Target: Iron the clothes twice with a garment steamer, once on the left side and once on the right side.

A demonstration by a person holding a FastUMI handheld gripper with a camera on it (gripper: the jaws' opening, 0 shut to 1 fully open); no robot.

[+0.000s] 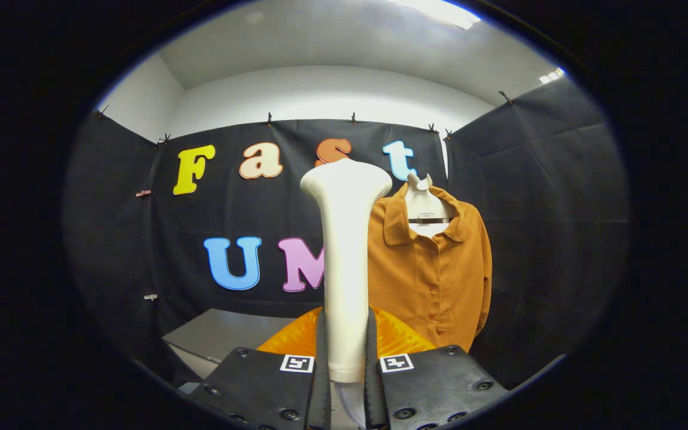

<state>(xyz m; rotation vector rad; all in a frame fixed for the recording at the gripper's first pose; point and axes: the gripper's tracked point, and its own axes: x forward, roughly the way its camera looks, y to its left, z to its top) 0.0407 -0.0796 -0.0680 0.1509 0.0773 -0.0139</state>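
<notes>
The gripper (345,382) is closed on the handle of the steamer (346,263) — both fingers (322,364) press on its sides. The white steamer stands upright between them, and its wide head is at the top. Just beyond the fingers, behind the handle, lies an orange cushion (296,340) with a grey table (218,334) beside it. Further away, a brown shirt (433,269) with buttons hangs on a white hanger (424,206) — it is partly hidden behind the steamer.

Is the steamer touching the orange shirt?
No. The white steamer stands upright, clamped between the gripper fingers, while the orange shirt hangs farther back on its hanger.
</notes>
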